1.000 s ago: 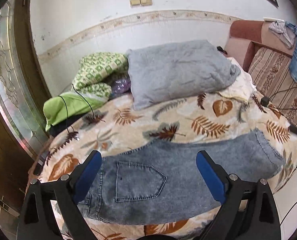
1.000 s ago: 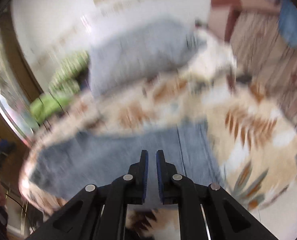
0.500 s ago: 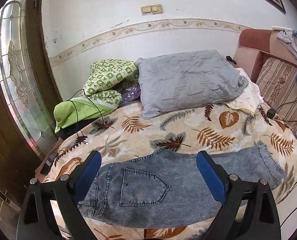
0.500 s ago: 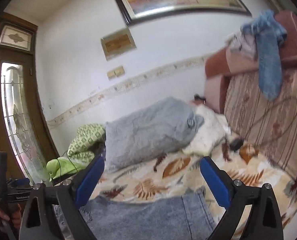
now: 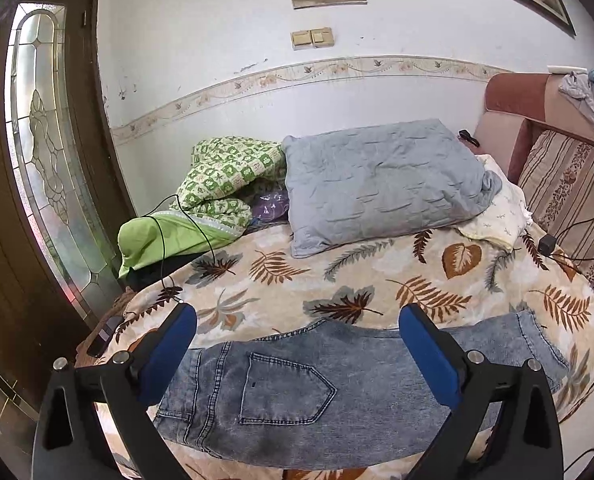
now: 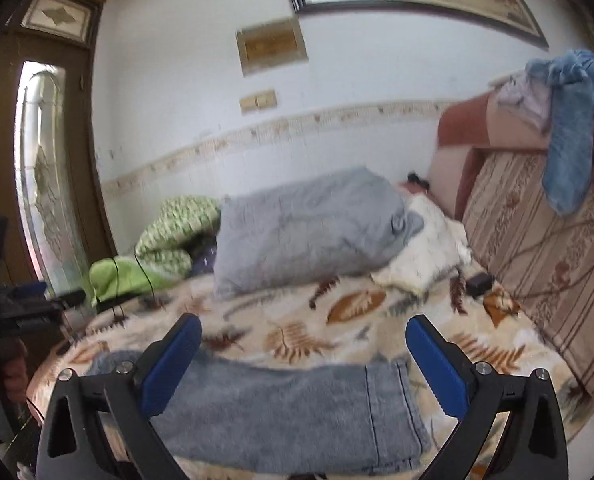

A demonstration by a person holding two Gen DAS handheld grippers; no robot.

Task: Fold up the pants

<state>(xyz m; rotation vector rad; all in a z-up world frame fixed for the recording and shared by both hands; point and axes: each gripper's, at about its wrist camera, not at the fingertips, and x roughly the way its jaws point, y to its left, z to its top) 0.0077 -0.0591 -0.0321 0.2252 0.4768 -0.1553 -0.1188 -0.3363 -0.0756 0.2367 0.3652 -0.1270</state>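
Observation:
Grey-blue jeans [image 5: 317, 392] lie folded lengthwise along the front edge of a bed, back pocket up, waistband at the left, cuffs at the right. My left gripper [image 5: 297, 344] is open and empty, held above and in front of the waist half. My right gripper [image 6: 303, 360] is open and empty, above the cuff end of the jeans [image 6: 289, 412]. Neither gripper touches the cloth. The right wrist view is a little blurred.
The bed has a leaf-print blanket [image 5: 377, 276]. A grey pillow [image 5: 381, 184], a green quilt [image 5: 225, 176] and a white cloth [image 5: 497, 212] lie at the back. A striped sofa [image 6: 545, 264] with draped clothes stands right. A charger and cable [image 5: 547, 244] lie at the bed's right. A glass door [image 5: 45, 160] is left.
My right gripper was shut low over the jeans, then opened and rose away from them. My left gripper stayed open and drew back a little. The jeans lie still.

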